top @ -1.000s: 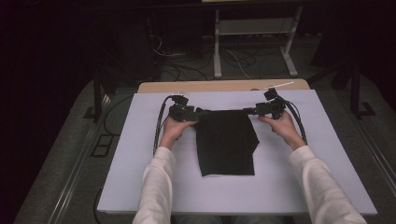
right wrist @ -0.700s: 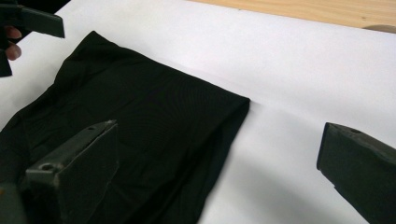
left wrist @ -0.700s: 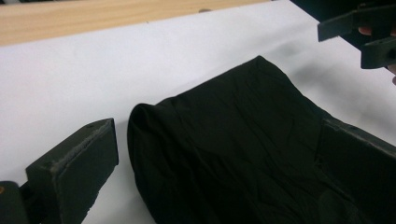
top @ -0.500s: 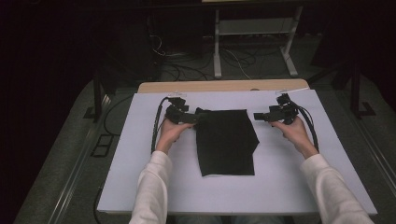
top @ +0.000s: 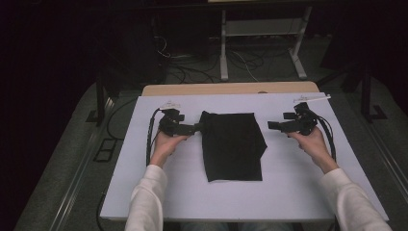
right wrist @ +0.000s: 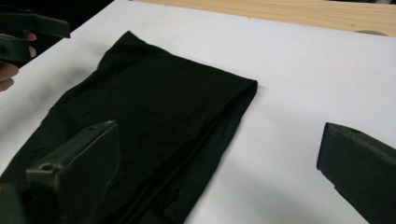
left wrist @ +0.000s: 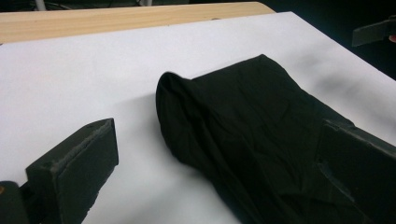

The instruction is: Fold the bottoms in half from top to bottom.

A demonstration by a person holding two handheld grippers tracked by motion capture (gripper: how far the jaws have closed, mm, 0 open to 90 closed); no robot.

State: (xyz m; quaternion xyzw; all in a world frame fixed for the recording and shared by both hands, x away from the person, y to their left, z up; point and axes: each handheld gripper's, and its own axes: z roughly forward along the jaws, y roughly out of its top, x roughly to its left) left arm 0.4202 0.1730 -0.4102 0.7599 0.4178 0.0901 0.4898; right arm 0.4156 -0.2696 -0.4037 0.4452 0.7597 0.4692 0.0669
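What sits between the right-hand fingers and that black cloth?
Nothing: in the high view, bare white table cover separates the right gripper from the black cloth.

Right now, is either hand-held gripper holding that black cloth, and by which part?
Nothing is held. The left hand-held gripper and right hand-held gripper are both open, off the black cloth.

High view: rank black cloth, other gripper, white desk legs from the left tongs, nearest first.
From the left tongs:
1. Black cloth, right beside the tips, mid-mat.
2. Right tongs, across the cloth on the mat's right side.
3. White desk legs, on the floor beyond the table's far edge.
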